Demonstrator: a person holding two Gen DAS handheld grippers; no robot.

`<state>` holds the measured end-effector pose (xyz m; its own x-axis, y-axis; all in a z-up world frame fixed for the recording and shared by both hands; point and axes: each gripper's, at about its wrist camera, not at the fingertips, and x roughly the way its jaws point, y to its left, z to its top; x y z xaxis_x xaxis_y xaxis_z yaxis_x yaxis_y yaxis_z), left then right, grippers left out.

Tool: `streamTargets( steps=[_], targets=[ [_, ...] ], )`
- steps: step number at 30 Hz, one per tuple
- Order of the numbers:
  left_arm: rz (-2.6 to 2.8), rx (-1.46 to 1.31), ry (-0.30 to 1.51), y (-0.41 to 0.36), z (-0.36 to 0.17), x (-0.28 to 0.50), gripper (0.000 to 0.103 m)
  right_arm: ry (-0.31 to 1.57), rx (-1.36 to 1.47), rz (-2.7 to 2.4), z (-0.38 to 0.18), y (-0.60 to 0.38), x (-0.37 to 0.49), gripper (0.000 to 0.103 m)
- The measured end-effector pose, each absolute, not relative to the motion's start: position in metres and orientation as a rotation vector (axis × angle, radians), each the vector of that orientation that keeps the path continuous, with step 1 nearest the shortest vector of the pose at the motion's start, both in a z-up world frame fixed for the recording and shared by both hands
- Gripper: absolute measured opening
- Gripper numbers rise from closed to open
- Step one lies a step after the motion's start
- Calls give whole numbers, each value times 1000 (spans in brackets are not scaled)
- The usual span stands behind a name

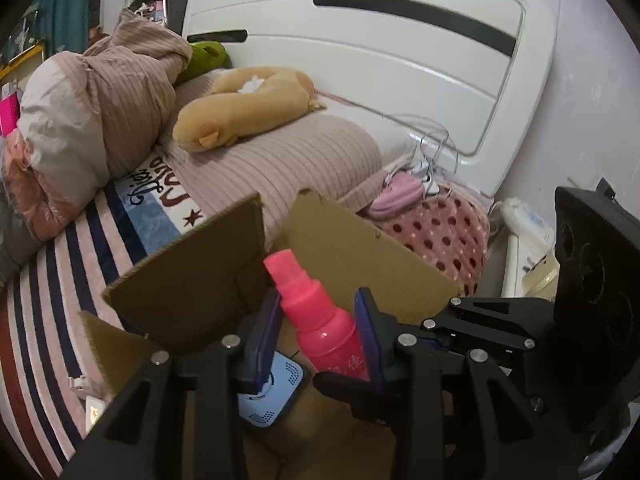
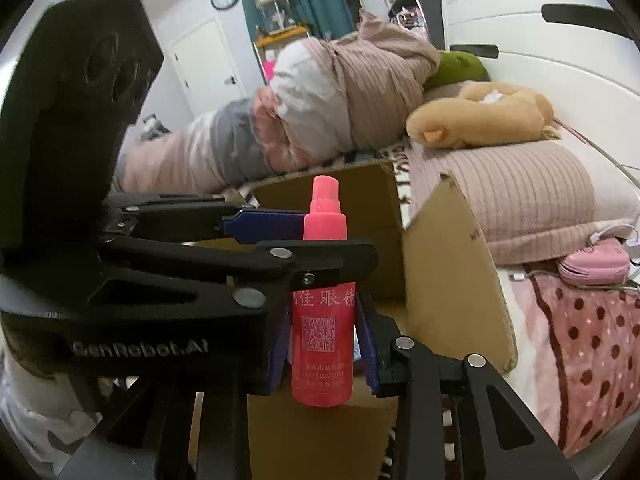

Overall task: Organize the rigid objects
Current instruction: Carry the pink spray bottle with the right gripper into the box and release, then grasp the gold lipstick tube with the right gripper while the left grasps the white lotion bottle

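A pink spray bottle (image 1: 316, 320) with printed text and a QR code stands upright over an open cardboard box (image 1: 192, 292). My left gripper (image 1: 318, 302) is shut on its upper body, a blue pad on each side. In the right wrist view my right gripper (image 2: 324, 320) is shut on the lower body of the bottle (image 2: 324, 360), and the left gripper (image 2: 332, 236) comes in from the left just above it. A light-blue flat device (image 1: 272, 396) lies inside the box, partly hidden by the fingers. The box's flaps (image 2: 448, 272) stand up around the bottle.
The box sits on a bed with a striped sheet (image 1: 52, 288). Beyond it lie a ribbed pink pillow (image 1: 288, 160), a tan plush toy (image 1: 248, 108), a bundled quilt (image 1: 100, 100), a pink pouch (image 1: 396, 196) and a white headboard (image 1: 360, 64). A dotted blanket (image 2: 580, 340) lies to the right.
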<state>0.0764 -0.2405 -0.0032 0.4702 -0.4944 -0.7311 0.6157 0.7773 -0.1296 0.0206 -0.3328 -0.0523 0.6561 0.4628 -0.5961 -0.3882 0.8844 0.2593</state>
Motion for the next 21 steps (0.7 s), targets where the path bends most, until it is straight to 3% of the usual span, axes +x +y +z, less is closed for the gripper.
streamTargets(
  steps=[2, 4, 13, 18, 21],
  targets=[
    [-677, 175, 858, -244, -7, 78, 41, 723, 95, 459, -56, -333, 21, 27],
    [-645, 201, 866, -245, -11, 78, 56, 727, 91, 447, -58, -333, 22, 28],
    [-615, 159, 812, -214, 14, 70, 72, 721, 90, 428, -52, -335, 13, 40],
    [-543, 104, 749, -163, 38, 57, 81, 680, 89, 459, -39, -322, 3, 41],
    [-493, 74, 720, -127, 45, 50, 81, 629, 100, 519, -24, -305, -9, 41]
  ],
)
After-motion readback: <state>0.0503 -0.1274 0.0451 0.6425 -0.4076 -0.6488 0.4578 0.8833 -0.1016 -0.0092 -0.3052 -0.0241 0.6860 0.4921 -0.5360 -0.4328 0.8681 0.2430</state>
